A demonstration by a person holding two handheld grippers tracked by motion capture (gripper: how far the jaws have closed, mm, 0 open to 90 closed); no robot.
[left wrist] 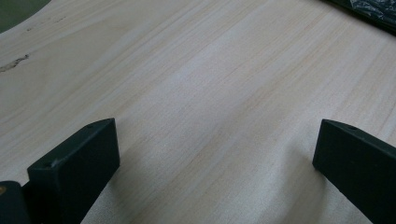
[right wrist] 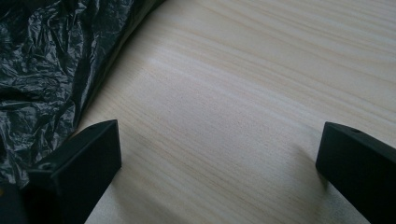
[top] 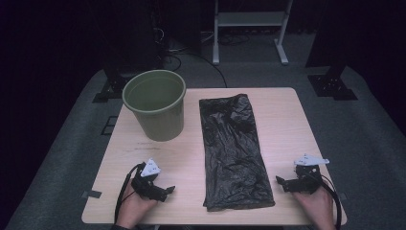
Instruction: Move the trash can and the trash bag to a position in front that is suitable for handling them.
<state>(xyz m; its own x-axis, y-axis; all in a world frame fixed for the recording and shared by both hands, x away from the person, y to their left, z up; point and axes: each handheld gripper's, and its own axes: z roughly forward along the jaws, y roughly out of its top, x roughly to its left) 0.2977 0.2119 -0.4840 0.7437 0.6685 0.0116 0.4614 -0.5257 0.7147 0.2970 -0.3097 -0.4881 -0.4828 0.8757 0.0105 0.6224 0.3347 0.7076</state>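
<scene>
The table (top: 287, 124), pale wood with rounded corners, is cut off at its near edge in the high view, and the room behind it is too dark to make out beyond a white frame (top: 249, 28) on the floor; both forearms leave the picture at the bottom, so little more than the hands shows. The black plastic bag (top: 234, 153) lies flat and lengthwise down the middle of the table, between the two grippers and touching neither; it is crinkled and glossy, and whether its open end is near or far cannot be told; in the right gripper view it is cut off at the upper left, just beside one jaw, and in the left gripper view a sliver of it shows at the top right corner. The green bucket (top: 155, 103) stands upright at the far left, just beside the bag; its inside is dim. The left gripper (top: 167, 191) rests near the front left edge, jaws wide apart over bare wood; the right gripper (top: 281, 183) rests near the front right, jaws likewise spread with nothing between them.
</scene>
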